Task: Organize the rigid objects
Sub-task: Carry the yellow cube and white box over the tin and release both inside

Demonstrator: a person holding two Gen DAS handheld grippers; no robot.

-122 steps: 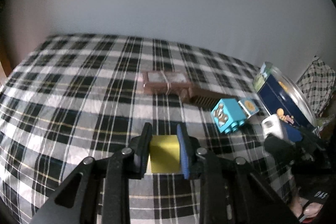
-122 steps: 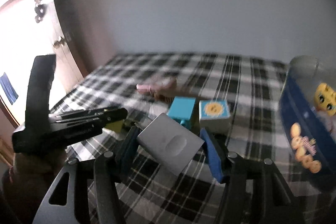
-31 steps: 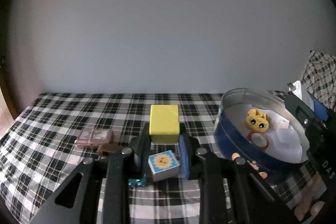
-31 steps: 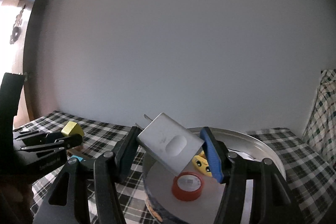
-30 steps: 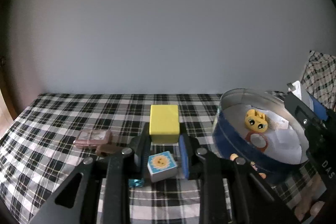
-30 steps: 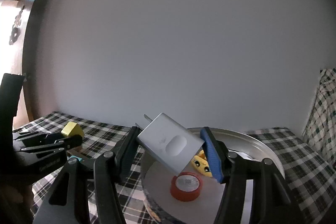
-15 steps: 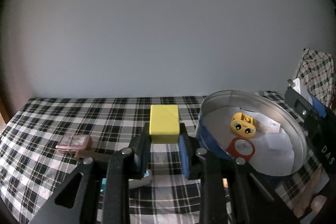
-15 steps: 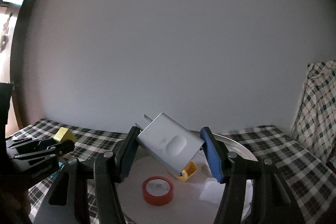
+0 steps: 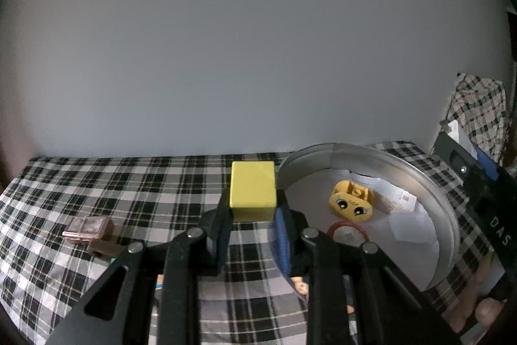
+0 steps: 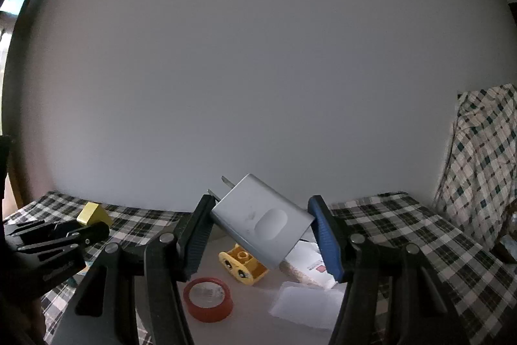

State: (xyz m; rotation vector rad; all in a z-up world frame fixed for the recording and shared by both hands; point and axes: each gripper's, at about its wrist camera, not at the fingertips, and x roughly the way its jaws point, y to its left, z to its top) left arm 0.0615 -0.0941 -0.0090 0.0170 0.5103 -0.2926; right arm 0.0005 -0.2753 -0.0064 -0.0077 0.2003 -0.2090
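— So what step is this?

— Both tongs are carrying things to the round tin (image 9: 429, 183). The left gripper (image 9: 252, 215) is squeezed shut on a yellow block (image 9: 252, 189), held above the plaid cloth (image 9: 97, 183), just left of the tin's rim. The right gripper (image 10: 258, 228) is pressed on a white wall charger (image 10: 261, 220), tilted, with its two metal prongs pointing up and left. It hangs over the inside of the tin.

— What comes next?

— Probably the charger gets let go, since it is already over the tin. The block needs to go a bit more to the right first.

— What is in the tin?

— A yellow toy brick with a face (image 10: 240, 267), a red ring of tape (image 10: 206, 298), some white paper and a clear little bag. The tin is shiny metal with a blue outside.

— How do the things feel?

— The block looks hard, smooth and square. The charger is smooth plastic with round corners. A pink flat case (image 9: 89, 227) lies far left on the cloth.
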